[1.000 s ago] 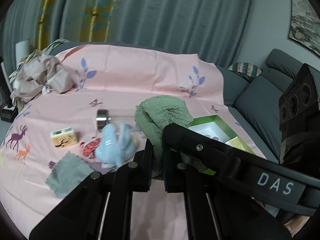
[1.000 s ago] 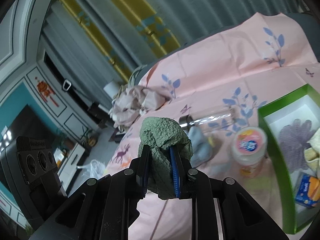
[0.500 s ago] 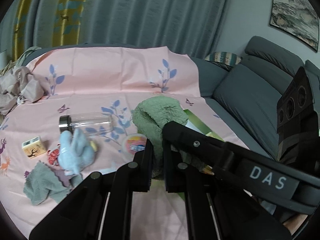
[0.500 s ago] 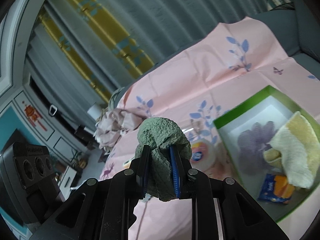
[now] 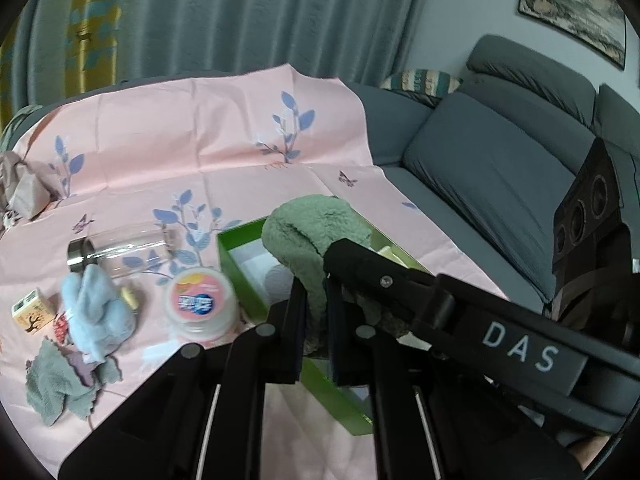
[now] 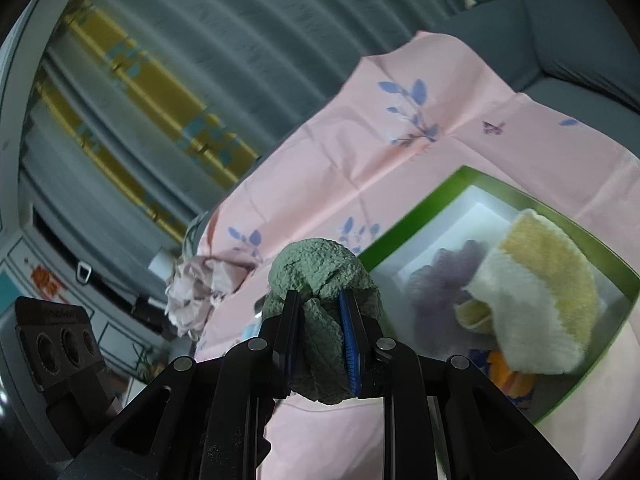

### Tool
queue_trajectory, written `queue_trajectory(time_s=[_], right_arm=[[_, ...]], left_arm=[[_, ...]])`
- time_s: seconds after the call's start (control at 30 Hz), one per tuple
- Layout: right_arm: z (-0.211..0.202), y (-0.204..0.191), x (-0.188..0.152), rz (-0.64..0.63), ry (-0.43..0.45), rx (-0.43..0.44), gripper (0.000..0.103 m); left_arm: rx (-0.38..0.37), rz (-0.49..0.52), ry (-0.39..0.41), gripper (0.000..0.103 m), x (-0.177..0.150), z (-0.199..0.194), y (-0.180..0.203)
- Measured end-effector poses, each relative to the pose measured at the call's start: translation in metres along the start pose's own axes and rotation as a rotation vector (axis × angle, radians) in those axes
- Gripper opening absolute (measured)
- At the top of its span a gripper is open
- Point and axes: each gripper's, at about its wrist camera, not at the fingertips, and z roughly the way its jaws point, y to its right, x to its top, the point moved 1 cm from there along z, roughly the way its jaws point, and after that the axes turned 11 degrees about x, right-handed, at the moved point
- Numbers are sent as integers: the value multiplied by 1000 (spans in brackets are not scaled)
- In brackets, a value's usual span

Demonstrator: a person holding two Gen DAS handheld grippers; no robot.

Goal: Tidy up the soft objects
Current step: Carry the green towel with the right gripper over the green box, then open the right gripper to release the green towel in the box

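Both grippers, left gripper [image 5: 316, 312] and right gripper [image 6: 320, 334], are clamped on one green towel [image 6: 320, 280], which I hold above the green box [image 6: 452, 184]. Next I lower it inside, beside the yellow towel [image 6: 540, 280], then release.

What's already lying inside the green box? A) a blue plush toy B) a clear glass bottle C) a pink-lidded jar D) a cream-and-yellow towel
D: the right wrist view shows the cream-and-yellow towel lying inside the green box, while the left wrist view shows the blue plush toy, glass bottle and pink-lidded jar out on the pink sheet.
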Motion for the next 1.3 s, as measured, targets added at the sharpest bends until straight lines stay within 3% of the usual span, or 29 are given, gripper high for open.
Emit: queue_trajectory(time_s=[0.33,0.57,0.63,0.83,0.9,1.03,1.1,1.2,1.27,1.3], right_arm=[[-18,48,6,130,42,-132,23],[-22,71,7,192,55,-239,23],[-22,76,7,202,53,-268,23],[-26,87,7,242,71,-336,23],[-27,86,7,238,69,-351,23],[-28,81,7,226,69,-360,23],[-29,79,7,228,69,-362,27],[-30,76,8,214,71,-367,49],[-30,70,8,195,68,-368,62],[-31,66,8,177,68,-366,63]], left_arm=[[-79,58,-107,6,-2,41,34],[-84,90,-161,11,-9,65,49],[-82,92,-174,16,-11,70,52],[-91,87,-217,42,-17,82,49],[-94,80,-217,54,-17,81,47],[-83,60,-197,71,-15,74,38],[-88,47,-189,78,-15,66,32],[-86,26,-161,87,-12,50,19],[-83,5,-141,87,-11,40,8],[-83,-7,-130,87,-10,35,1]])
